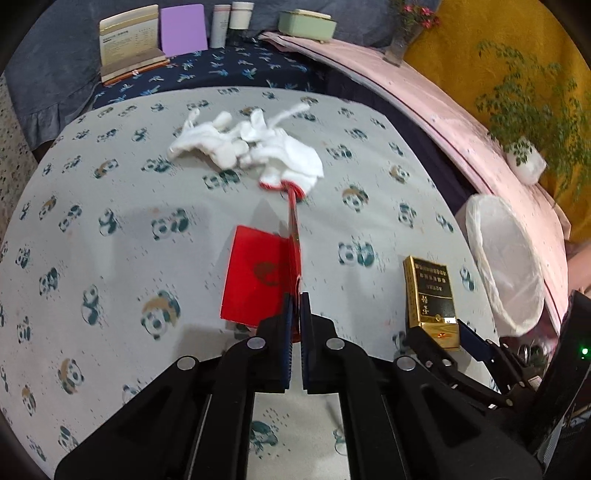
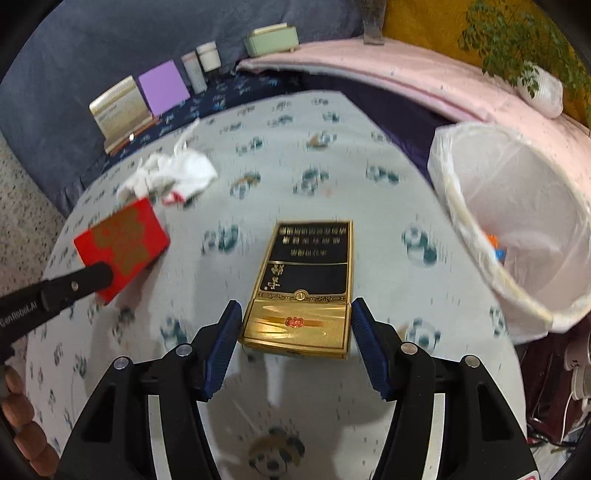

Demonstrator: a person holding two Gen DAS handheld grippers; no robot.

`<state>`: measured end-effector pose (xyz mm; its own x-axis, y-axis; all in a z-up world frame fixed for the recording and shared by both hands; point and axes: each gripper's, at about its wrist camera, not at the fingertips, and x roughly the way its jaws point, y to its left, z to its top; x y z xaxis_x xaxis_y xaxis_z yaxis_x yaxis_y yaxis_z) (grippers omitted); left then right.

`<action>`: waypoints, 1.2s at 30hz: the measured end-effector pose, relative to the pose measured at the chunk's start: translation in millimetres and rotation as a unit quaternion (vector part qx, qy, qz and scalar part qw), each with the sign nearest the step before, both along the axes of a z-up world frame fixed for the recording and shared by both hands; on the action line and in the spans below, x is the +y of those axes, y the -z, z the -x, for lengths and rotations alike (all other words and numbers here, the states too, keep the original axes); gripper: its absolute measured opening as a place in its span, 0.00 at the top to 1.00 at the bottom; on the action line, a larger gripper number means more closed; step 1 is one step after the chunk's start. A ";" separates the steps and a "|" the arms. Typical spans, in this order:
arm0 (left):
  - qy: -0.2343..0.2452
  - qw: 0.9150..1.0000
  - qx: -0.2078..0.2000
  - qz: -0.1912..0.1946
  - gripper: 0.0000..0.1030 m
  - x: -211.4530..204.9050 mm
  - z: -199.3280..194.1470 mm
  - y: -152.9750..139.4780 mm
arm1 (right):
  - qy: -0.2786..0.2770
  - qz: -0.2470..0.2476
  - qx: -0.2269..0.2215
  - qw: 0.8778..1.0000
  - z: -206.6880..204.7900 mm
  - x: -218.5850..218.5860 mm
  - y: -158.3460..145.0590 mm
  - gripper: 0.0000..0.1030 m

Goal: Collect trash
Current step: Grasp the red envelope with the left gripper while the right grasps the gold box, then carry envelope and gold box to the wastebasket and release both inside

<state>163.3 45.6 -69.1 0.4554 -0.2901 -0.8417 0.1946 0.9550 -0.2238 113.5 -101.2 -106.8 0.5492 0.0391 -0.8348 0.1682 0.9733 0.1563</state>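
Note:
My left gripper (image 1: 296, 297) is shut on a flat red box (image 1: 258, 275), held edge-on above the panda-print tablecloth (image 1: 110, 229); the same box (image 2: 122, 245) shows in the right wrist view. My right gripper (image 2: 293, 314) is closed on a gold and black cigarette box (image 2: 306, 284), its pads against both sides; it also shows in the left wrist view (image 1: 432, 299). A crumpled white glove with red cuff (image 1: 251, 144) lies further back on the cloth. A bin lined with a white bag (image 2: 517, 229) stands at the right, with small coloured scraps inside.
Behind the table, on a dark blue cloth, stand a gold box (image 1: 129, 40), a purple card (image 1: 183, 29), two white bottles (image 1: 231, 20) and a green box (image 1: 306, 22). A pink bench (image 1: 424, 96) with potted plants (image 1: 524, 155) curves along the right.

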 end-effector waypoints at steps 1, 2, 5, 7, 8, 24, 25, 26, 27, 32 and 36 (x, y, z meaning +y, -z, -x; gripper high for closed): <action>0.002 1.000 0.003 -0.001 0.97 -1.5 2.7 2.4 | 0.001 0.002 0.003 1.000 2.4 0.3 2.5 0.41; 0.004 1.000 0.006 -0.001 0.97 -2.4 4.5 4.8 | 0.002 0.002 0.003 1.000 3.5 -0.3 3.5 0.40; 0.008 1.000 0.011 -0.003 0.97 -4.5 9.5 7.6 | 0.004 0.003 -0.001 1.000 1.5 0.5 2.3 0.34; 0.010 1.000 0.010 -0.005 0.97 -5.5 10.7 6.5 | 0.007 0.003 -0.001 1.000 -3.0 0.2 2.7 0.33; 0.011 1.000 0.009 -0.007 0.97 -6.5 11.2 6.0 | 0.009 0.001 0.000 1.000 -6.0 -0.3 3.5 0.32; 0.046 0.999 -0.012 -0.001 0.97 -40.4 11.2 -18.1 | 0.031 -0.004 -0.044 0.999 -0.9 -25.1 -28.5 0.46; 0.051 0.999 -0.015 -0.001 0.97 -44.5 11.4 -21.3 | 0.036 -0.004 -0.051 0.998 0.9 -29.6 -33.9 0.46; 0.056 0.998 -0.019 0.000 0.97 -50.2 11.8 -25.1 | 0.039 -0.006 -0.056 0.998 2.1 -33.7 -38.0 0.46; 0.060 0.998 -0.021 0.002 0.97 -54.6 12.4 -27.6 | 0.044 -0.007 -0.062 0.997 4.1 -39.4 -43.0 0.46; 0.086 0.996 -0.032 0.012 0.98 -82.5 14.7 -42.1 | 0.067 -0.011 -0.083 0.994 14.4 -66.3 -59.4 0.46; 0.107 0.993 -0.037 0.021 0.98 -104.7 15.4 -50.4 | 0.091 -0.011 -0.094 0.991 23.5 -90.5 -68.5 0.46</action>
<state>147.9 -59.1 -18.7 0.4392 -0.4204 -0.7940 0.4089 0.8805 -0.2400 90.0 -191.7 -38.2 0.6946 -0.0588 -0.7170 0.3071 0.9255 0.2217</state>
